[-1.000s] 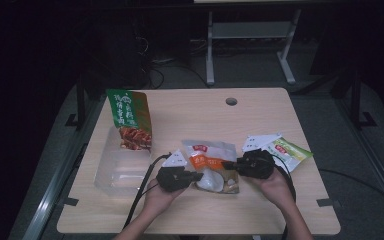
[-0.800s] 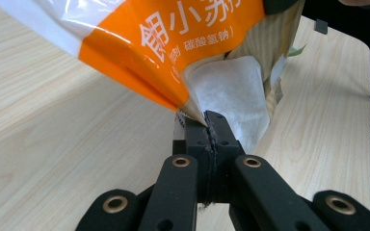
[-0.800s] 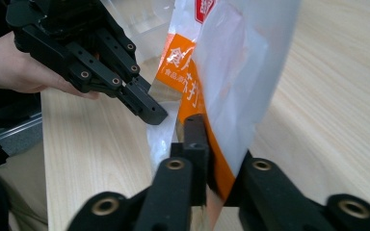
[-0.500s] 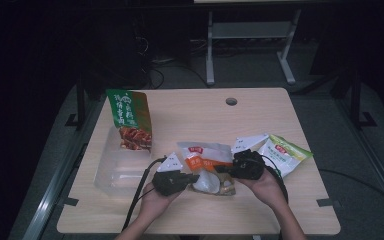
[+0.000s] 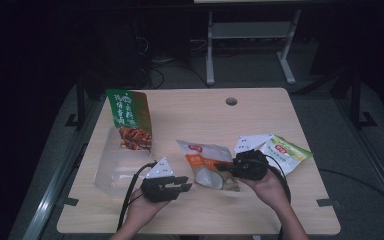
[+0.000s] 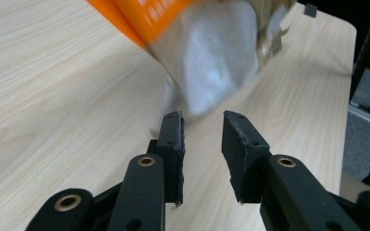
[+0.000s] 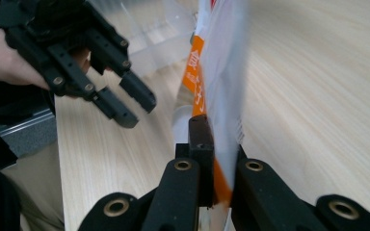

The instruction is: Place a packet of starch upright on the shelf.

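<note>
The tabletop (image 5: 280, 125), pale wood grain with a round cable hole at the far side, carries everything in play. On its left lies a clear plastic bin (image 5: 111, 170), low-walled, and a tall green snack bag (image 5: 129, 119) stands in or against its far end; I cannot tell whether the bag's foot is inside the wall. Nothing else can be made out in the bin. Near the right edge lies a light green packet (image 5: 286, 152), with a small white packet (image 5: 252, 142) just beside it on the left.

The work in hand centres on the orange-and-white pouch (image 5: 207, 165), which sits near the middle of the tabletop, towards the near side. The right claw (image 5: 230, 167) is pinching the pouch's right edge; in the right gripper view the jaws are pressed on the thin film, and the pouch (image 7: 219, 72) rises edge-on between them, apparently lifted off the wood. The left claw (image 5: 184, 184) hangs just left of the pouch, spread and holding nothing; in the left gripper view the pouch's silvery lower end (image 6: 212, 57) is blurred just beyond the open jaws.

By my reading, the step is carrying the pouch towards the bin. The next move calls for a steady leftward carry with the pinch kept firm, since the film is slick, and the left claw should either take the free end or clear the path.
</note>
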### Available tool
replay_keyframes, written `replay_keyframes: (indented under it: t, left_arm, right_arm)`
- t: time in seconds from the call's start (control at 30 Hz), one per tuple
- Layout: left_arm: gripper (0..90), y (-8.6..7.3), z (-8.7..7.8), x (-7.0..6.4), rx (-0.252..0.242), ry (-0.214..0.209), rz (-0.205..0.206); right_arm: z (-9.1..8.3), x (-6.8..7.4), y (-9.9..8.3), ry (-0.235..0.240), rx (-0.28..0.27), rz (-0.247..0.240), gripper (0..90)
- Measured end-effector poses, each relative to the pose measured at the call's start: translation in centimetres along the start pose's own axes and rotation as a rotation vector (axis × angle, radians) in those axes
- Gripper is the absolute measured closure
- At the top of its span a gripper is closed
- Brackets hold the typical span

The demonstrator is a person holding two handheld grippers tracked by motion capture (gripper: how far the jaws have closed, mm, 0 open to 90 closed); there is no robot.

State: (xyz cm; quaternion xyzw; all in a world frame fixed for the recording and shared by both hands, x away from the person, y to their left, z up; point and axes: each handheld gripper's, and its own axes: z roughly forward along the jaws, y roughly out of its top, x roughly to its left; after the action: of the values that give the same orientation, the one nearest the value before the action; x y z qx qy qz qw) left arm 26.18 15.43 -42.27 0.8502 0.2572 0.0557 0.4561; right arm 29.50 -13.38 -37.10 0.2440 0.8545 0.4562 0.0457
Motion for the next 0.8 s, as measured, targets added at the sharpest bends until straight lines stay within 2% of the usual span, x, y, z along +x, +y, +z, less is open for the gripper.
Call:
replay_keyframes:
  t: [0.23,0.27,0.3,0.43,0.57,0.6,0.77,0.8]
  left_arm:
    - [63.5,-0.6,-1.0,-1.2,0.014,-0.014,0.064]
    - [62.3,-0.8,-1.1,-1.3,0.011,-0.016,0.058]
    - [60.2,-0.9,-1.2,-1.3,0.015,-0.008,0.071]
    - [54.5,-1.4,-1.5,-1.4,0.016,-0.003,0.077]
    - [50.1,-1.9,-1.5,-1.4,0.018,-0.003,0.069]
    - [48.5,-2.0,-1.6,-1.4,0.02,-0.003,0.083]
    - [42.3,-2.4,-1.6,-1.6,0.016,-0.015,0.085]
    - [38.0,-2.4,-1.6,-1.6,0.017,-0.015,0.087]
  right_arm:
    - [-0.6,-0.2,0.9,-0.02,0.0,0.002,89.8]
    - [-0.6,-0.2,1.1,-0.018,-0.005,0.002,89.8]
    - [-0.7,-0.3,1.2,-0.014,-0.013,0.001,89.8]
    - [-0.7,-0.5,1.7,-0.008,-0.03,0.006,89.8]
    - [-0.5,-0.5,2.2,-0.006,-0.032,0.009,89.8]
    - [-0.5,-0.4,2.4,-0.004,-0.03,0.008,89.8]
    - [-0.2,-0.5,3.5,-0.001,-0.028,0.002,89.8]
    - [-0.2,-0.5,3.9,0.004,-0.036,0.003,89.8]
